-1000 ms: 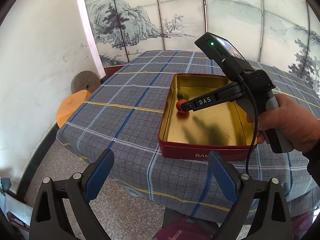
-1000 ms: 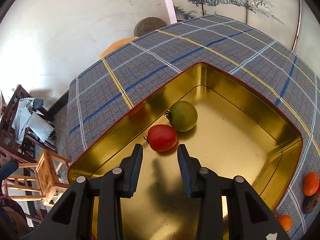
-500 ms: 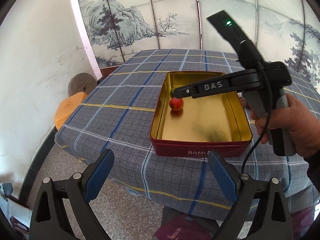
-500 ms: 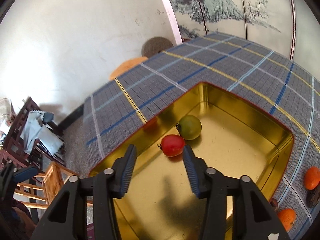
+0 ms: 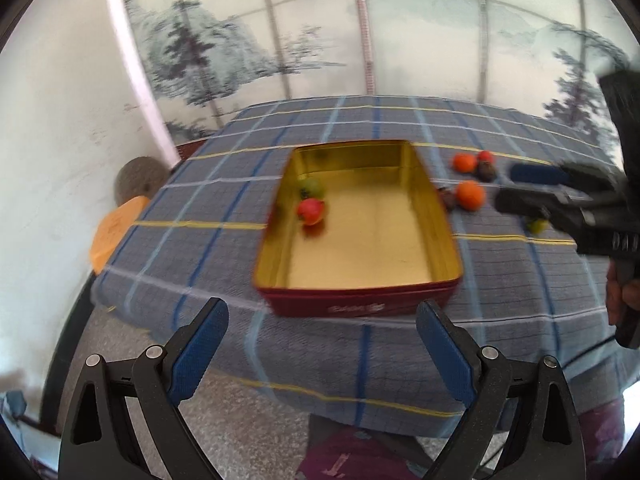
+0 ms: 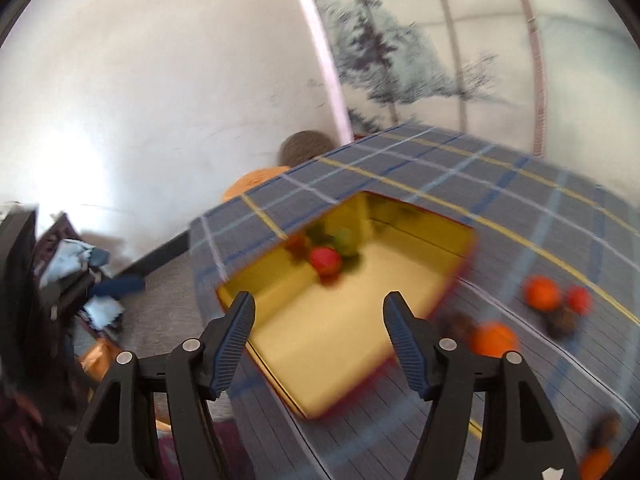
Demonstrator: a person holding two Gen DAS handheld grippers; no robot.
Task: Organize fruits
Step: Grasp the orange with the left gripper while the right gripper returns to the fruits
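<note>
Inside, the tin (image 5: 356,236) is gold, its outer wall red, and it sits on the counter (image 5: 200,216) under a blue plaid cloth. Two fruits lie in it, close to the far-left corner: a red tomato (image 5: 310,210) and, just behind it and touching or nearly so, a green tomato (image 5: 313,188). The remaining floor of the tin is bare gold.

Outside, to the right of the tin, loose fruit lies on the cloth: an orange (image 5: 470,194) near the tin's wall, a second orange (image 5: 464,162) farther back with a small red fruit (image 5: 485,156) and a dark fruit (image 5: 486,171) beside it. The pictures are blurred, so finer detail is lost.

The left gripper (image 5: 322,354) hangs off the counter's near edge, fingers spread wide, holding nothing. The right gripper (image 6: 318,344) hovers above the tin's near corner, also spread and empty; in the left view it shows at the right, over the cloth.
</note>
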